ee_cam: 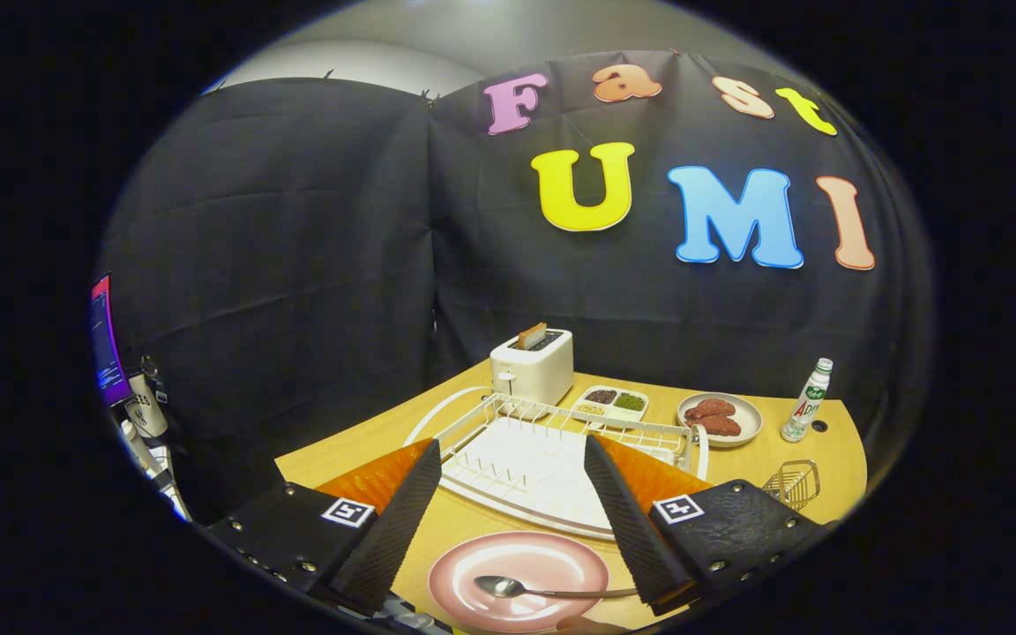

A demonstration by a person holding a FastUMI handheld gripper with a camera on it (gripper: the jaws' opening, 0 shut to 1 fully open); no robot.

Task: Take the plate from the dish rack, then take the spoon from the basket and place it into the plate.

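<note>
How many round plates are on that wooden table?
2. A pink round plate lies between the open gripper fingers, holding a metal spoon. A grey round plate of reddish food sits beyond the white wire dish rack, beside a white bottle.

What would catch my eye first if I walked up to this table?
Probably the pink plate lying between the open claw's fingers, with a spoon resting in it. Just beyond sits a white dish rack, and behind that a toaster with a slice sticking up. To the toaster's right, a plate of meat and a bottle.
</note>
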